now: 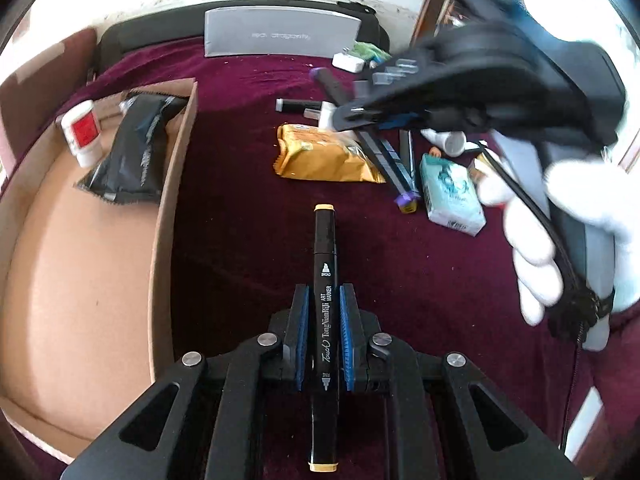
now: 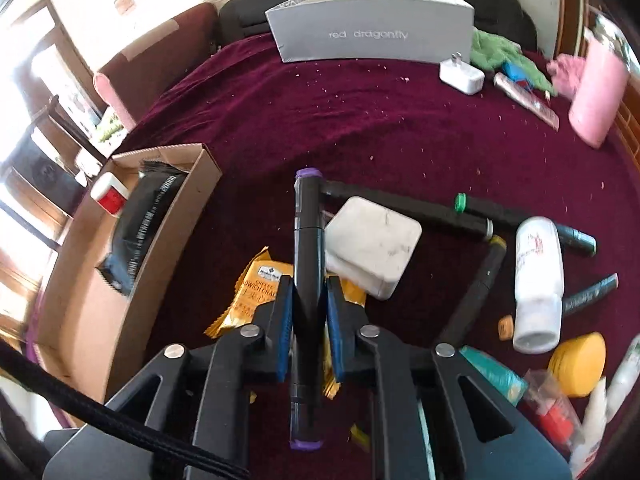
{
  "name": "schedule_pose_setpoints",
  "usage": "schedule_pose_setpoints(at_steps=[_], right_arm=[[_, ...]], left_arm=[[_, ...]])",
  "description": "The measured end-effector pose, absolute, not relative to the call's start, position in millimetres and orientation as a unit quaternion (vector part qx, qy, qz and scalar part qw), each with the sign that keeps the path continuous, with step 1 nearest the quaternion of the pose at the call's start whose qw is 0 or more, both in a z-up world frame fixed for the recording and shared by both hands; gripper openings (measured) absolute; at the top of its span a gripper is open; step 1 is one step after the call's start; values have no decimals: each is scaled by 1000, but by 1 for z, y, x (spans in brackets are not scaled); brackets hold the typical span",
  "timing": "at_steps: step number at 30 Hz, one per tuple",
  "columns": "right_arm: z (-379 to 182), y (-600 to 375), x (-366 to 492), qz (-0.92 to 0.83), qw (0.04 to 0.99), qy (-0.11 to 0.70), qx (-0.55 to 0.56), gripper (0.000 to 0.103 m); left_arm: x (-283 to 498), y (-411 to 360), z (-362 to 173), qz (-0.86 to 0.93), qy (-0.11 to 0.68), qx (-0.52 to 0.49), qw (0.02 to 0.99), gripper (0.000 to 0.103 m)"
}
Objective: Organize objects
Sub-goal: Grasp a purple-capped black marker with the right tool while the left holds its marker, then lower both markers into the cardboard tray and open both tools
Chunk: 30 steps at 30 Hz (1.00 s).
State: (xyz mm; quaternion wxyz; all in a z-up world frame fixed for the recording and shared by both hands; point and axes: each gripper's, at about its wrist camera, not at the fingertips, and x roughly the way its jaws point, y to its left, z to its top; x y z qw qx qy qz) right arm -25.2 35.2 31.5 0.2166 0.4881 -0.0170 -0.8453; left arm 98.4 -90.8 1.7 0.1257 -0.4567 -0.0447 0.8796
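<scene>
Left wrist view, cardboard box holding black packet, small bottle

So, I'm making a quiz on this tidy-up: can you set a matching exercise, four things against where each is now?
Things:
1. yellow-capped marker
2. purple-capped marker
3. black packet
4. grey box

Places:
A. at the back of the cloth
B. in the left gripper
C. in the cardboard box
D. in the right gripper

Pairs: 1-B, 2-D, 3-C, 4-A
</scene>
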Motion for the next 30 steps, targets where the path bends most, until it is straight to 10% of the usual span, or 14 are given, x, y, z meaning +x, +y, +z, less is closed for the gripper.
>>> schedule_pose_setpoints(at_steps=[30], right_arm=[[97,-47,37,-791,372,-109,474,13]], left_arm=[[107,-269,85,934,-73,-348,-32,12]])
